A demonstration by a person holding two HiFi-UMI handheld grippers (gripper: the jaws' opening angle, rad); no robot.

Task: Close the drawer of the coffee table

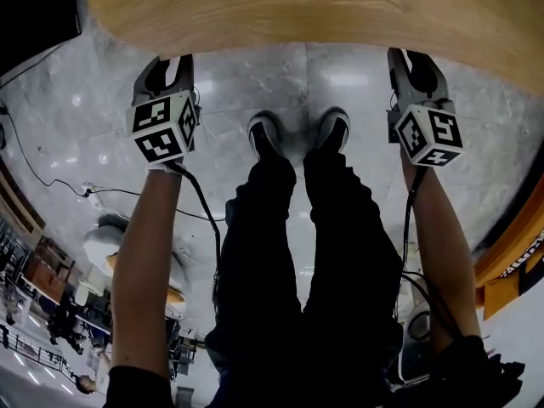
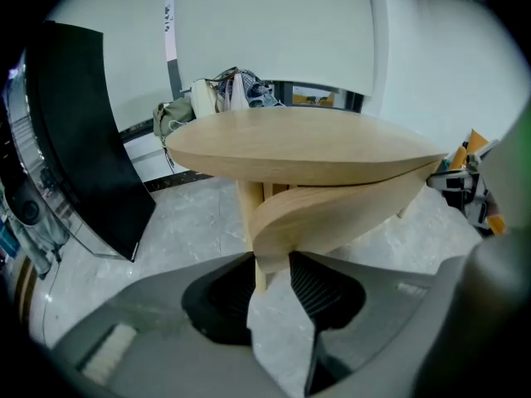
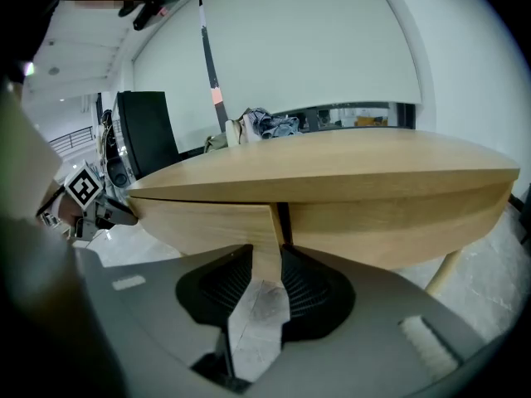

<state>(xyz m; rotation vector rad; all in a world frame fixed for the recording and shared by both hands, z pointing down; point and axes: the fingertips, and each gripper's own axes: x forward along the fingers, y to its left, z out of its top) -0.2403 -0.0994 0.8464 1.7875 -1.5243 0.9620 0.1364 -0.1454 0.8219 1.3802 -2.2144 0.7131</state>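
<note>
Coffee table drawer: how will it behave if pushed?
Drawer looks like curved wood: probably stiff under a push. It sticks out from under the tabletop, so it likely glides back in. Smooth front: contact may slip.

Black trousers (image 1: 316,253), black-and-white sneakers (image 1: 267,134).

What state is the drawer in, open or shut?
Open. In the left gripper view the curved drawer front juts out from under the tabletop; the right gripper view shows a dark gap beside it.
</note>
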